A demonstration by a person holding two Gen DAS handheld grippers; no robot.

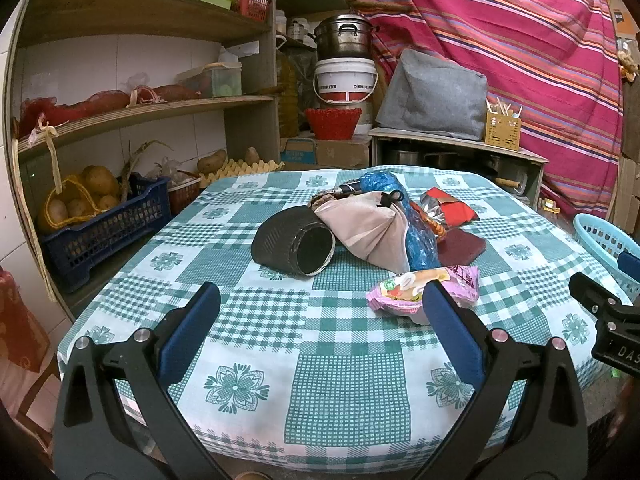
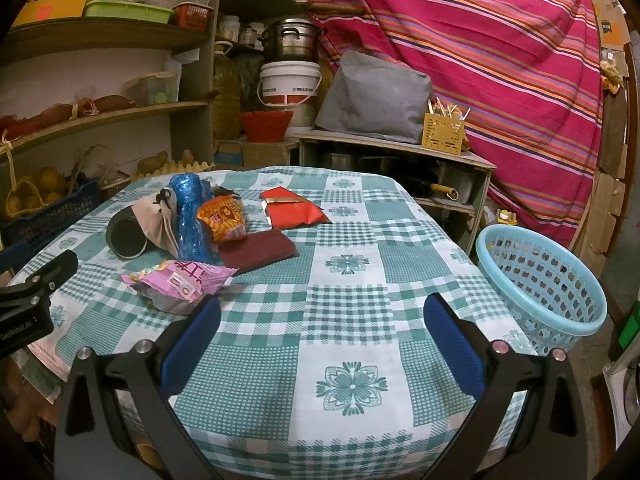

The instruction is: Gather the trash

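Note:
A pile of trash lies on the green-checked tablecloth (image 1: 248,312): a black cup on its side (image 1: 294,246), a beige bag (image 1: 370,226), a blue plastic bag (image 1: 416,232), a pink snack wrapper (image 1: 404,286), a red packet (image 1: 450,206) and a dark red pad (image 1: 462,246). My left gripper (image 1: 322,300) is open and empty, short of the cup, its right finger in front of the pink wrapper. My right gripper (image 2: 322,312) is open and empty over bare cloth (image 2: 352,320), right of the pink wrapper (image 2: 180,282). An orange wrapper (image 2: 222,220) and red packet (image 2: 294,212) lie beyond. A light blue basket (image 2: 548,284) stands at the table's right.
Wooden shelves (image 1: 132,114) with potatoes in a blue crate (image 1: 100,220) stand at the left. Behind the table are a white bucket (image 1: 344,80), a metal pot (image 1: 344,36), a grey cover (image 1: 436,94) on a low cabinet and a striped pink cloth (image 1: 520,40).

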